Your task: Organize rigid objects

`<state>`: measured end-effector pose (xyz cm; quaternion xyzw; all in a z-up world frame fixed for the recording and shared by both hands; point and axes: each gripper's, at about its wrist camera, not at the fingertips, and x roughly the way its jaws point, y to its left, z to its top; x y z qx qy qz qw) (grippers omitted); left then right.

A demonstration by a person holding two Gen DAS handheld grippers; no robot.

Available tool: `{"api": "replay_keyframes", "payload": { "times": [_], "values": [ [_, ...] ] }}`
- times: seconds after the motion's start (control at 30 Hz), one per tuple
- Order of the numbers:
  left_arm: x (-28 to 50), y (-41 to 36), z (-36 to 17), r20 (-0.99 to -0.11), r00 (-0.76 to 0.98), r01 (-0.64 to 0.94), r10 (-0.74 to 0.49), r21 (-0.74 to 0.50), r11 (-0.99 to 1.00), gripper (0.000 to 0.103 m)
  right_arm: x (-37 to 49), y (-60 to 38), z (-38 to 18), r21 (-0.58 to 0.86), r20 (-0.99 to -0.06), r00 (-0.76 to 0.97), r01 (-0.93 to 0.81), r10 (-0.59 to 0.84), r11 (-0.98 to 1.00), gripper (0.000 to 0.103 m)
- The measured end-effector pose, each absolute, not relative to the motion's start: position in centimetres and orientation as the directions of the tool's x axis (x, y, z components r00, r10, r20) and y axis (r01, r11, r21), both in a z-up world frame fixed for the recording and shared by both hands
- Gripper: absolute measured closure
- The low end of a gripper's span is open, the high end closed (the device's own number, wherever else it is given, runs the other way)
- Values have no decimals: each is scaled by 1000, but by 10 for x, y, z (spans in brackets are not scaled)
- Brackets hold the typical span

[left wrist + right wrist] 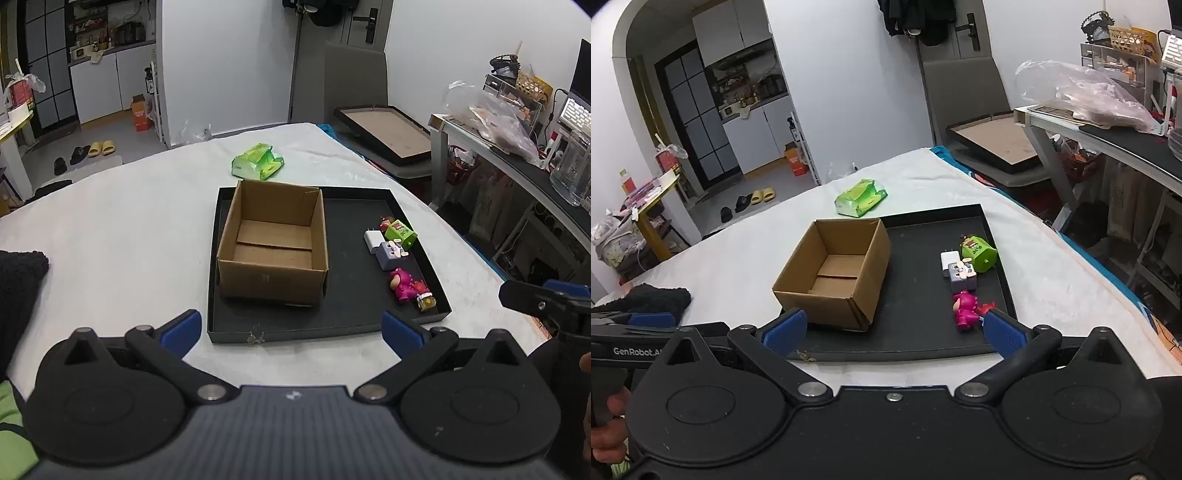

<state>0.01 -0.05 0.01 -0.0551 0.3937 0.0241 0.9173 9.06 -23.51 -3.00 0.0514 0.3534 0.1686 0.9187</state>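
White cloth [122, 221] covers the table, and on it lies a shallow black tray [343, 325]. Inside the tray, on its left part, stands an open cardboard box [273, 273] with nothing in it. On the right part of the tray, small things lie in a row: a green toy cube [400, 233] at the far end, a white charger [372, 240] just beside it, a grey toy block [391, 254] touching the charger, then a pink figure [402, 284], and a tiny jar [426, 302] at the near corner. Behind the tray, a green packet [258, 162] rests on the cloth, apart from the tray. A dark knitted cloth [18, 291] lies at the left edge.

Both tools hang over the near edge of the table. The left gripper [291, 330] has its blue fingers spread wide and holds nothing. The right gripper [894, 330] is also spread wide, empty, with the pink figure just beyond its right finger.
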Motion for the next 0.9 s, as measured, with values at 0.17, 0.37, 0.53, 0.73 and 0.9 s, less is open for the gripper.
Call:
{"api": "replay_keyframes", "payload": {
  "times": [0.17, 0.37, 0.53, 0.73, 0.9],
  "values": [
    [2, -5, -1, -733, 680, -82, 6, -68, 994, 0, 92, -236, -31, 204, -645, 690, -259, 329, 944, 0],
    [1, -3, -1, -730, 683, -81, 7, -66, 995, 0, 84, -235, -33, 179, -649, 695, -257, 310, 950, 0],
    [-3, -2, -2, -730, 683, -87, 10, -68, 994, 0, 88, -233, -36, 179, -662, 684, -252, 306, 951, 0],
    [-4, 1, -3, -735, 678, -100, 23, -61, 993, 0, 89, -232, -36, 167, -668, 683, -249, 295, 954, 0],
    [-4, 3, -2, -734, 678, -100, 22, -62, 993, 0, 88, -232, -38, 164, -669, 685, -240, 287, 957, 0]
  ]
}}
